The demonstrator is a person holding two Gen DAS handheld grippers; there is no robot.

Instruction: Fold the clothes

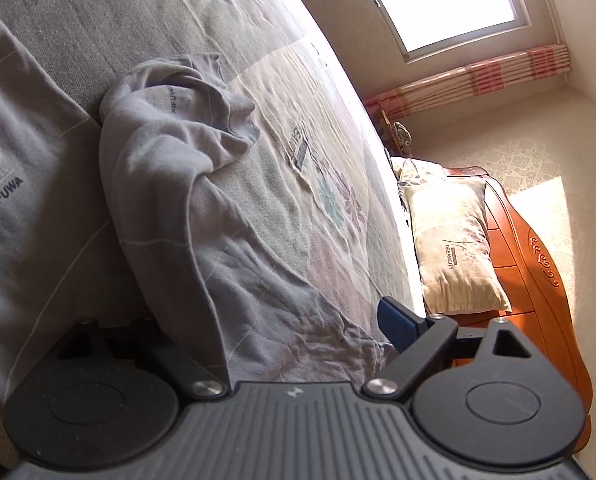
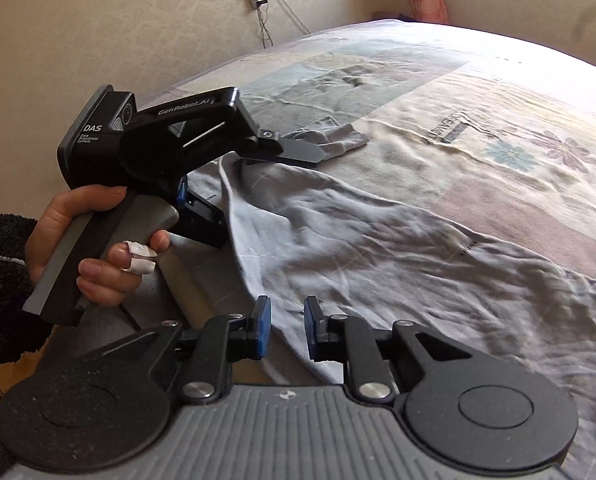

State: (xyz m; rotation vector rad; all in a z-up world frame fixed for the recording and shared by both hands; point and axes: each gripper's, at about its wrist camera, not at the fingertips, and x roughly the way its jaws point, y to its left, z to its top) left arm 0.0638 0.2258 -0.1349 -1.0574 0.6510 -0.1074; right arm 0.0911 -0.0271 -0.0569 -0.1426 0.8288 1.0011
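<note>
Home bedroom: bed (image 1: 298, 80), pillow (image 1: 453, 248), wooden headboard (image 1: 537, 264), curtained window (image 1: 449, 4).

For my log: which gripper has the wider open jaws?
The left gripper: its jaws gape wide at the grey shirt; the right gripper's jaws stand narrowly apart.

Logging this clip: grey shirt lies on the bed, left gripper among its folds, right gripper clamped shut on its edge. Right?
Not quite. In the right wrist view the right gripper is open, the shirt edge just ahead of it. The rest stands.
</note>
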